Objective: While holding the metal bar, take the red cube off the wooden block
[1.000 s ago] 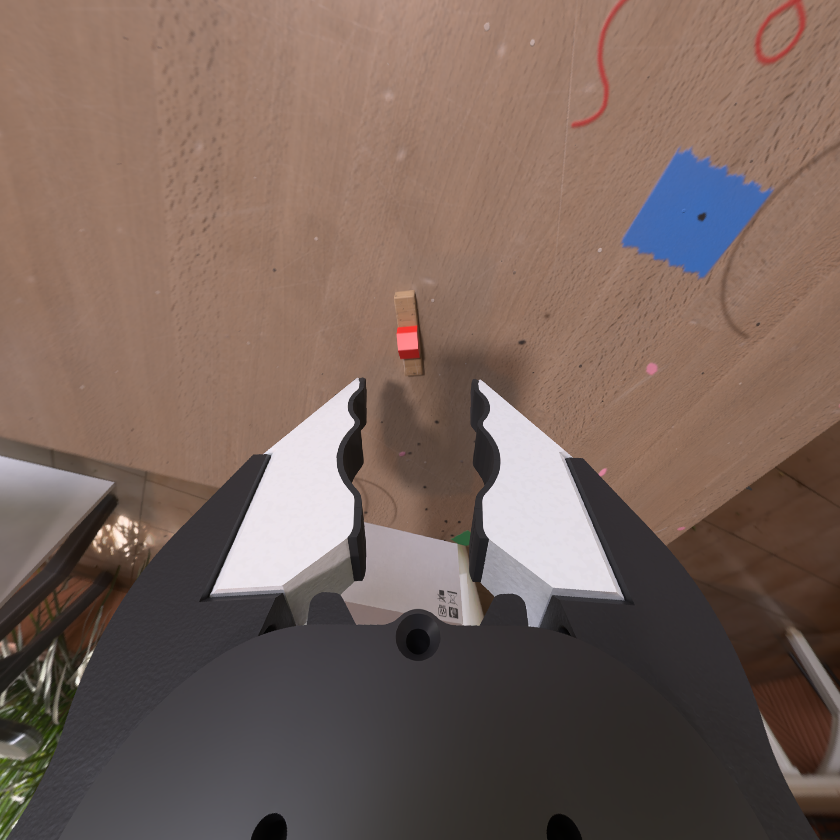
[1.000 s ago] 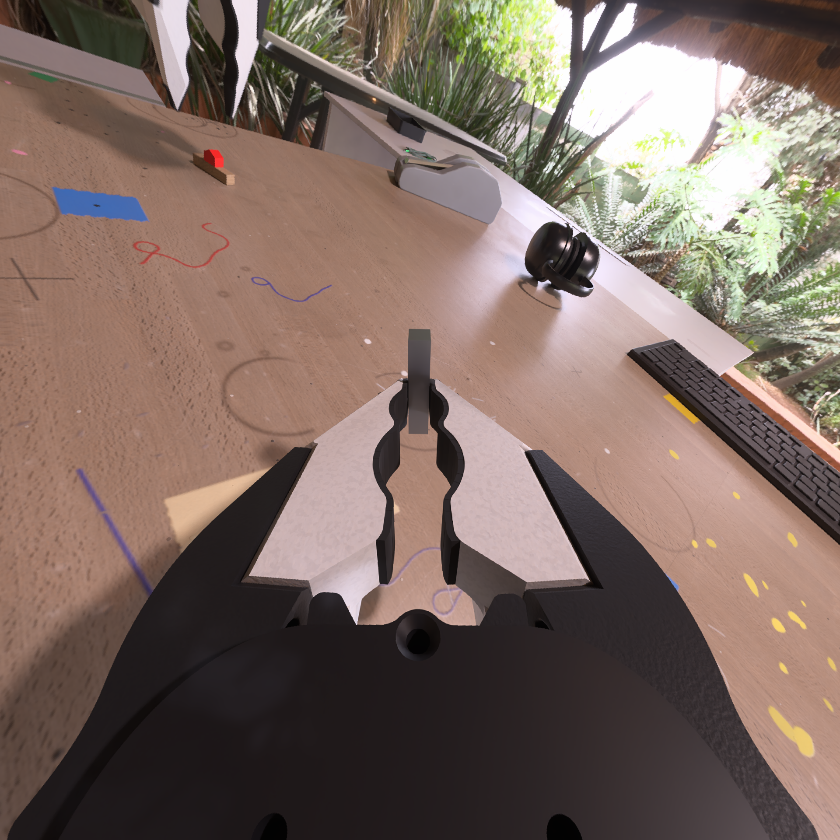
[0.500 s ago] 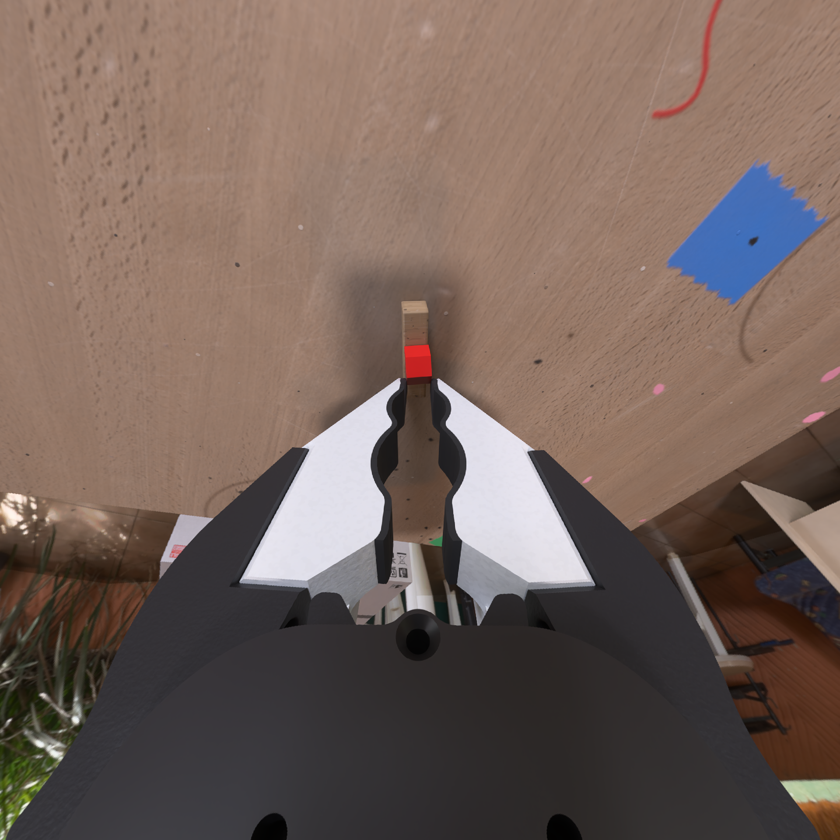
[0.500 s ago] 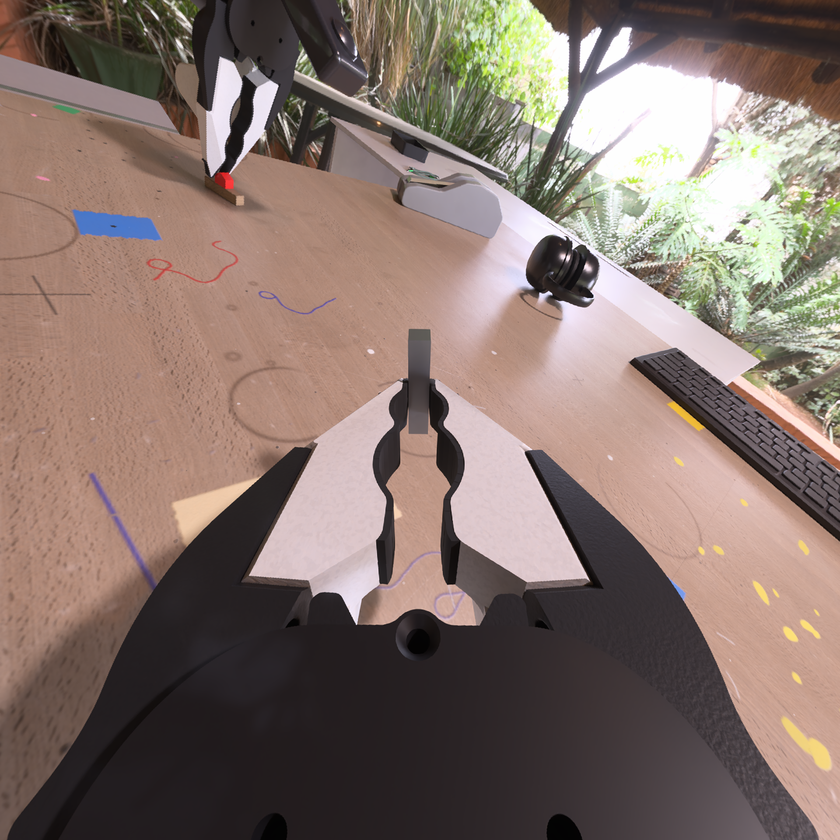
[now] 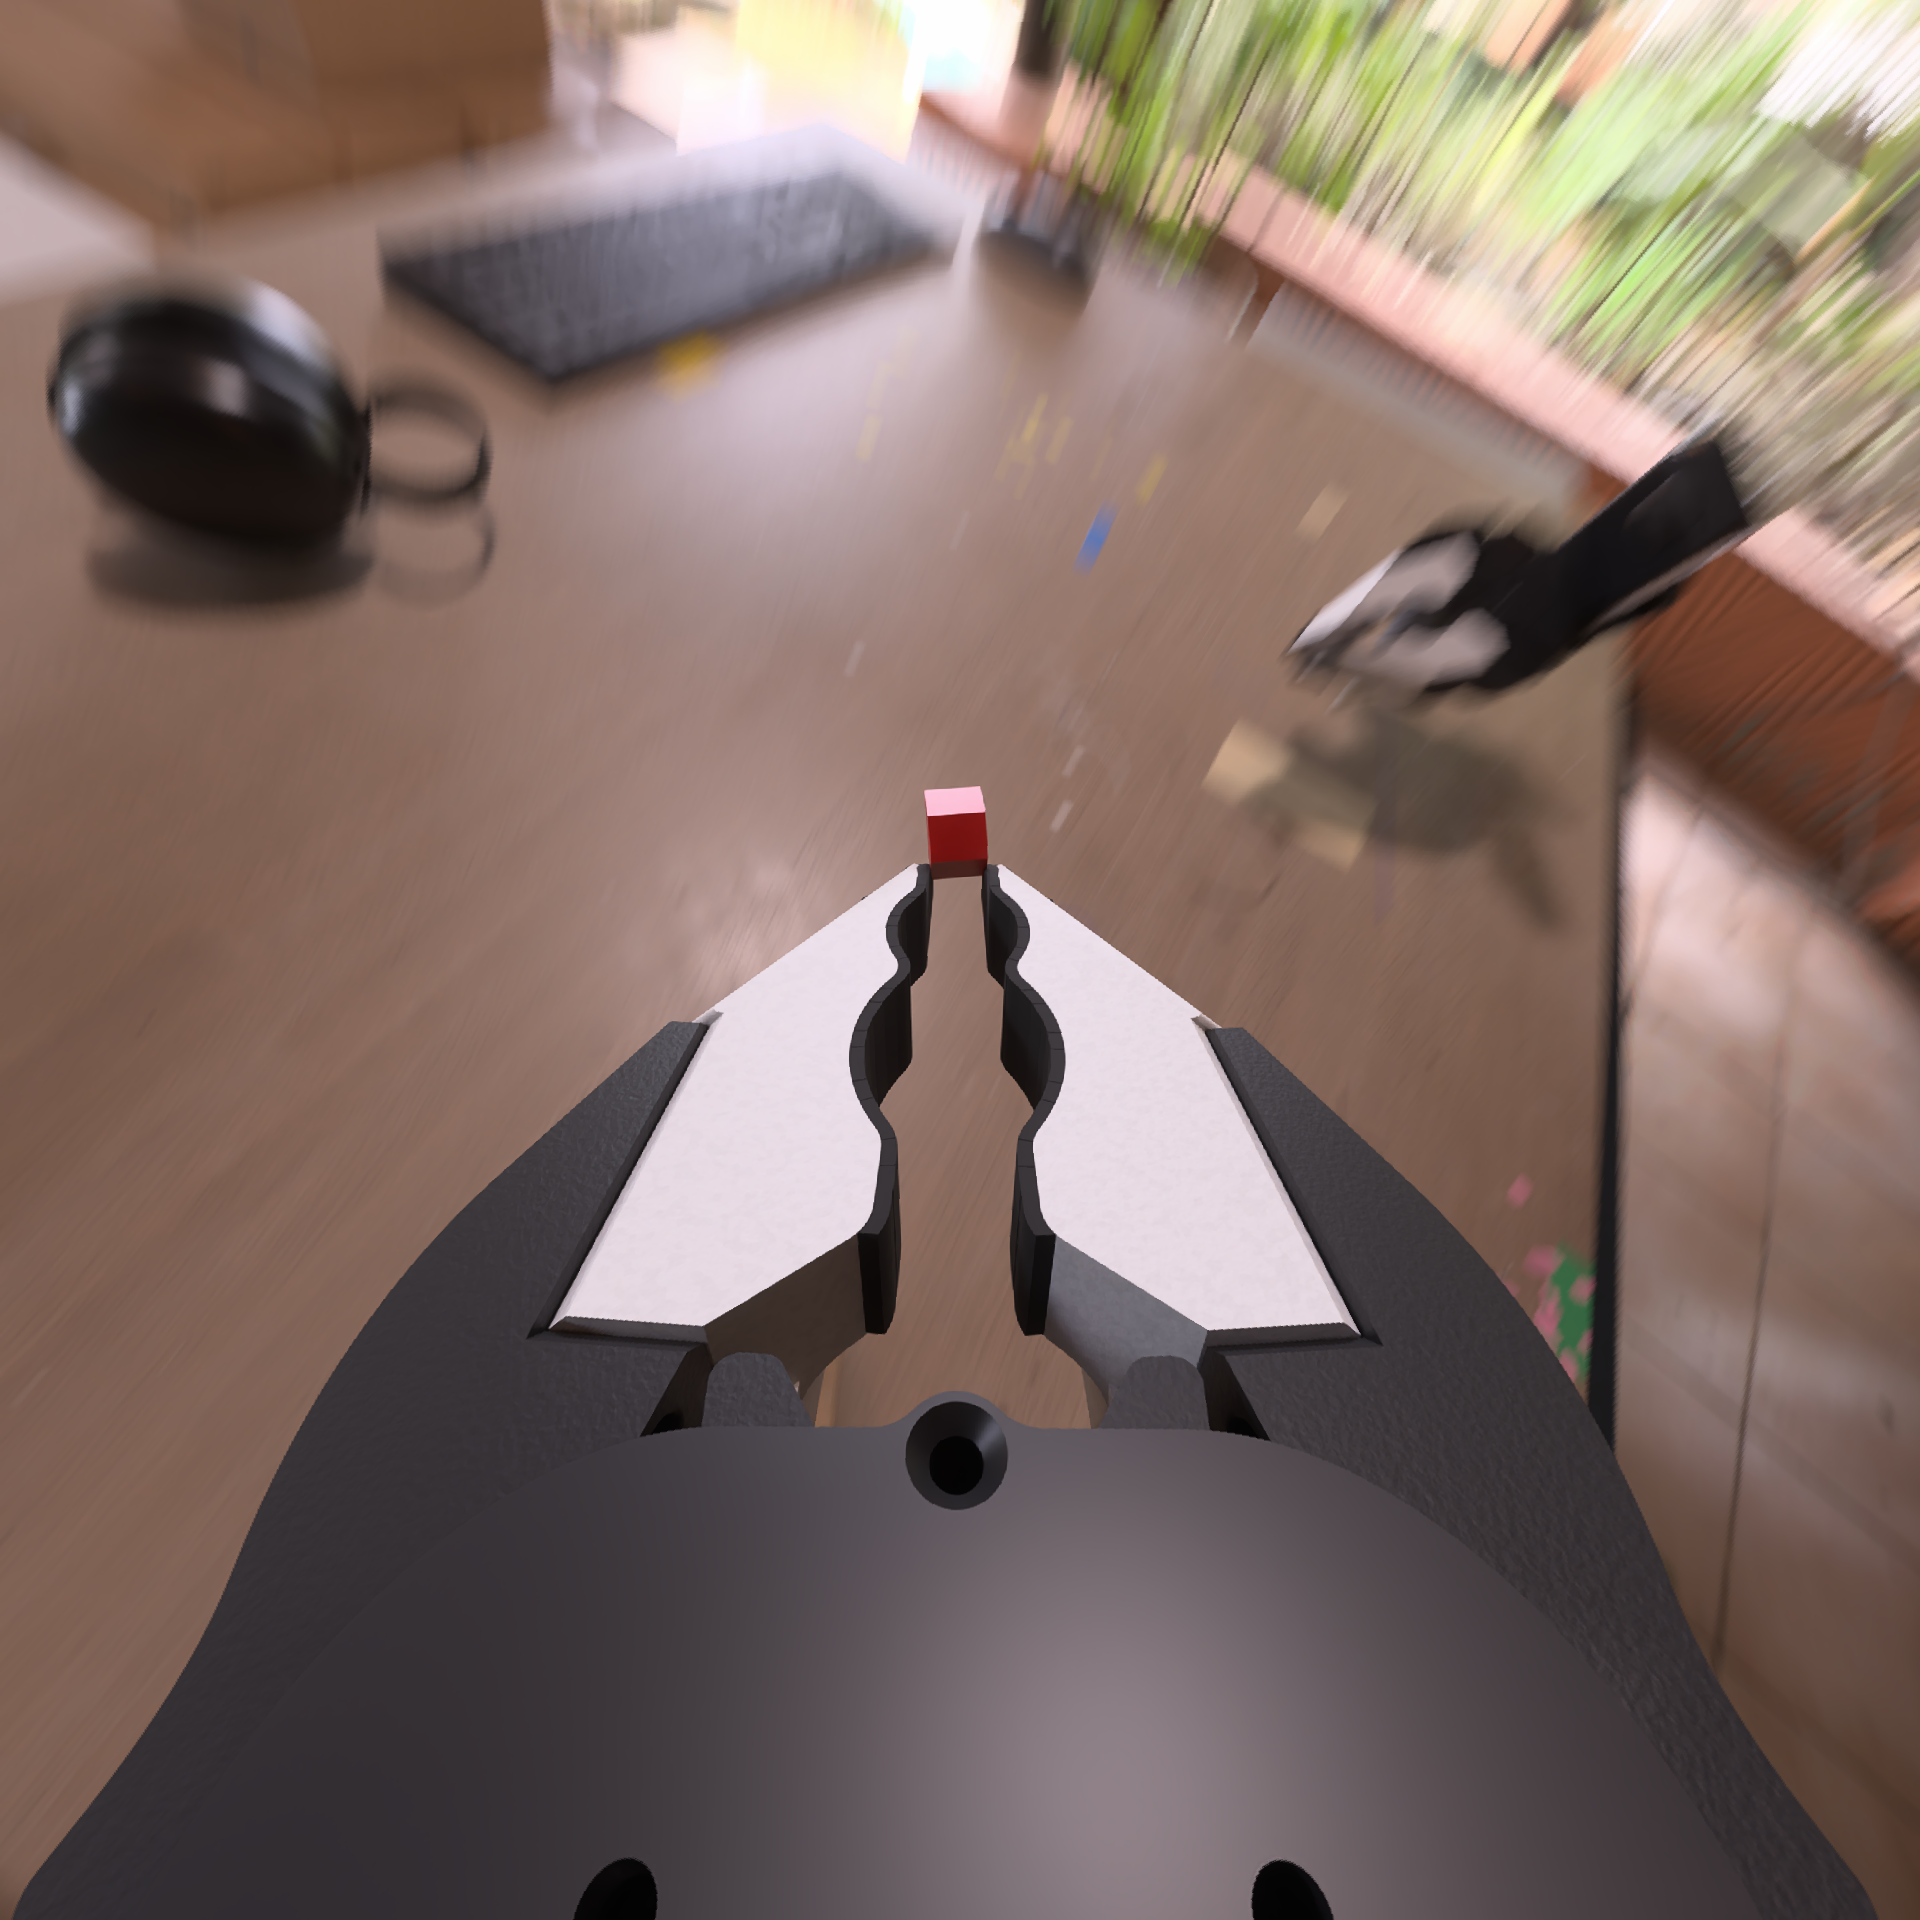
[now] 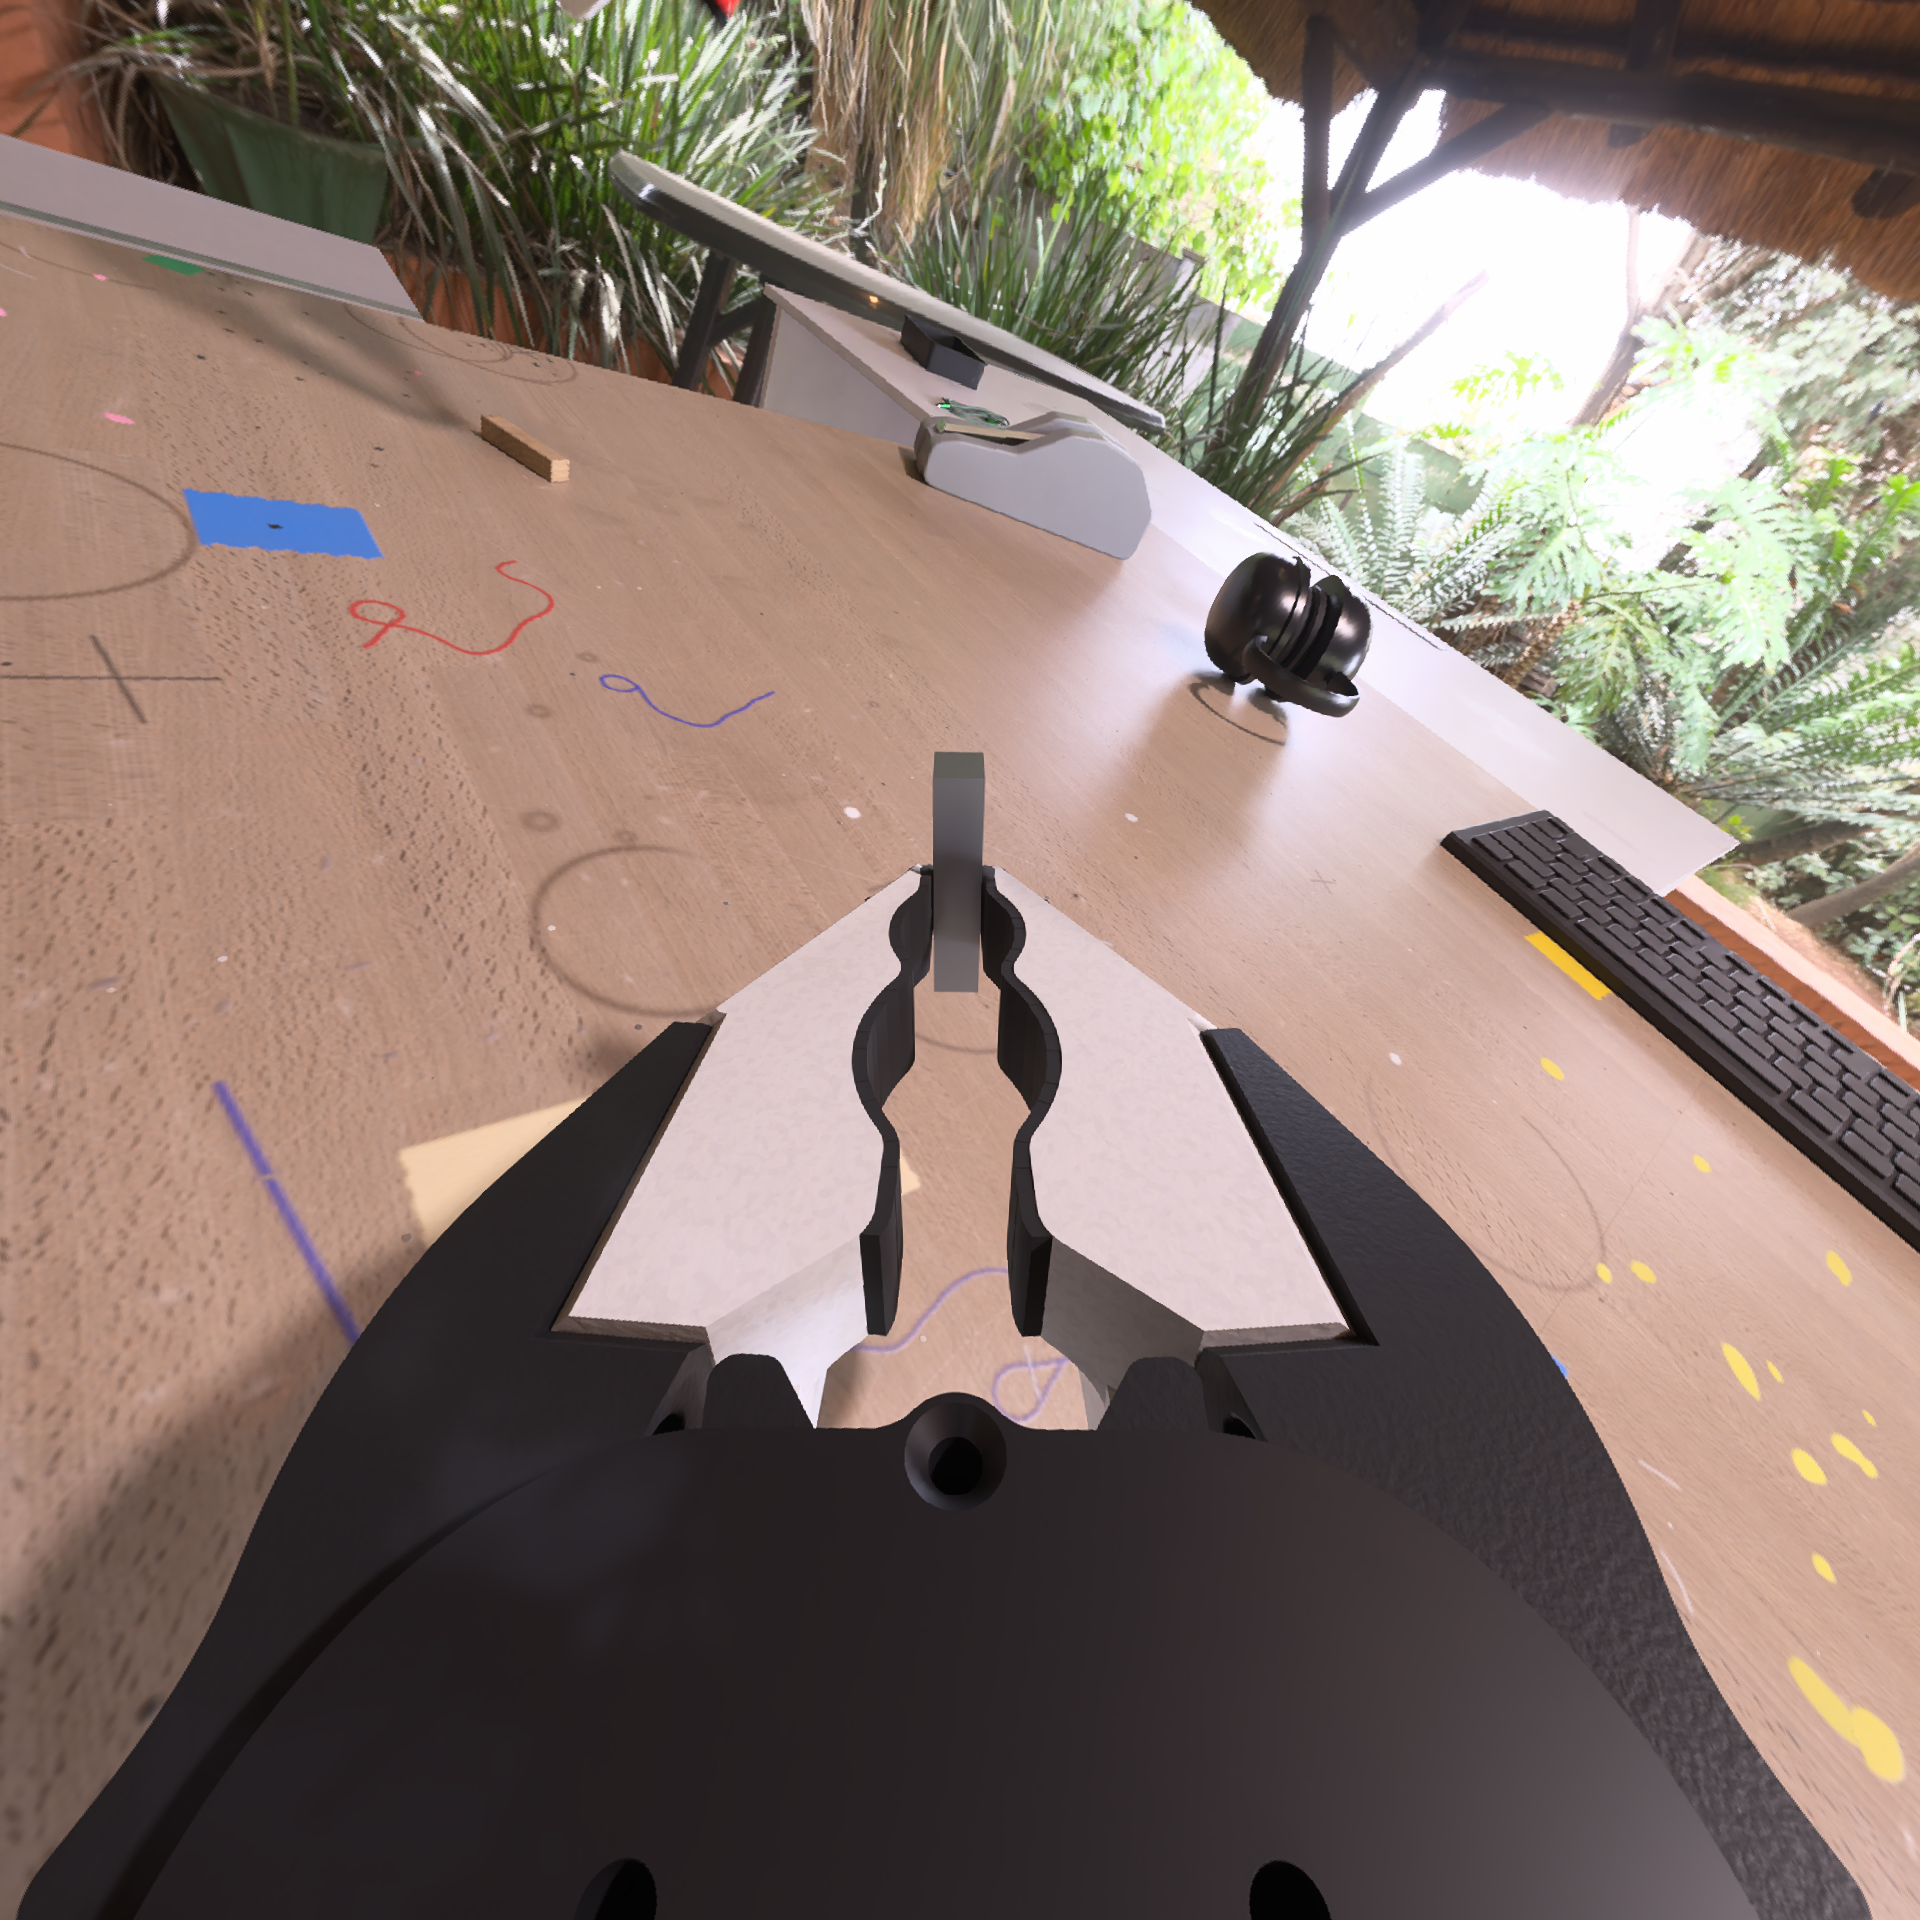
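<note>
My left gripper point(image 5: 954, 871) is shut on the red cube point(image 5: 954, 827), which sticks out past its fingertips, held up above the table; the background is blurred. My right gripper point(image 6: 954, 875) is shut on the grey metal bar point(image 6: 957, 862), which stands upright between its tips above the table. The wooden block point(image 6: 525, 448) lies bare on the table at the far left in the right wrist view. The right gripper also shows far off in the left wrist view point(image 5: 1351, 634), blurred.
A black round headset point(image 6: 1288, 634) and a black keyboard point(image 6: 1704, 997) sit at the right. A grey stapler-like device point(image 6: 1029, 483) lies at the back. A blue square patch point(image 6: 281, 525) marks the table point(image 6: 727, 582) near the block. Plants stand beyond the table edge.
The left gripper closed on the red cube, lifted it off the wooden block and swung away upward. The block now lies bare. The right gripper still holds the bar.
</note>
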Tool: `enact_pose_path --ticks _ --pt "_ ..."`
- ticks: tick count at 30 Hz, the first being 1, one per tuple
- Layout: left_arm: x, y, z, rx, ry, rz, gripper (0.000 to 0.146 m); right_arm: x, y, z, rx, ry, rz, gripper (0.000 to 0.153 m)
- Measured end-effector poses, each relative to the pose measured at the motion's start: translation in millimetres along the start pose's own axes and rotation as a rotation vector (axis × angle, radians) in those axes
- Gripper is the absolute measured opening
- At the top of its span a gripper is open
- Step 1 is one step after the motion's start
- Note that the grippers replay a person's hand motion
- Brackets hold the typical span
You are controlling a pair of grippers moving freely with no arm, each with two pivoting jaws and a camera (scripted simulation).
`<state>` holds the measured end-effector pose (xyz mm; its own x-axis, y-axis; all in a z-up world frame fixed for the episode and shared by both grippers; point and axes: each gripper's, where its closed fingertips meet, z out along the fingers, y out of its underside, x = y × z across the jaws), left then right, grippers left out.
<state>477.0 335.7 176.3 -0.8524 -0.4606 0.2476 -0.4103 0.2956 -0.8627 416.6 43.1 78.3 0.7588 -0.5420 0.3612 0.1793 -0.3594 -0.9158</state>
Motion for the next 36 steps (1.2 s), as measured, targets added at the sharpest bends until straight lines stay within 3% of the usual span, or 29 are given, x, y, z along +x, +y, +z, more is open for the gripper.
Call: enact_pose_path --ticks 3,6,9,14,18,25,31,36 --pt "23 -31 -12 0.283 0.129 -0.023 0.009 0 -1 0 0.005 -0.002 -0.004 0.008" --pt "28 -30 -12 0.3 0.14 -0.04 0.009 0 -2 -1 0.008 0.002 -0.008 0.008" --pt "21 -12 -4 0.154 0.057 -0.009 0.009 0 -2 -1 0.009 0.006 -0.007 0.008" --pt "-7 55 9 -0.382 -0.229 0.12 0.009 1 -1 0 0.006 0.004 -0.011 0.008" --pt "-12 88 17 -0.662 -0.314 0.225 0.009 0 -2 -1 0.006 0.006 -0.021 0.008" --pt "-10 102 23 -0.779 -0.297 0.237 0.009 0 -4 -3 0.017 0.007 -0.025 0.008" --pt "-3 96 24 -0.721 -0.289 0.216 0.009 -2 -3 -2 0.012 -0.006 -0.022 0.008" --pt "-4 104 23 -0.765 -0.292 0.212 0.009 -2 -2 -1 0.008 -0.009 -0.018 0.008"
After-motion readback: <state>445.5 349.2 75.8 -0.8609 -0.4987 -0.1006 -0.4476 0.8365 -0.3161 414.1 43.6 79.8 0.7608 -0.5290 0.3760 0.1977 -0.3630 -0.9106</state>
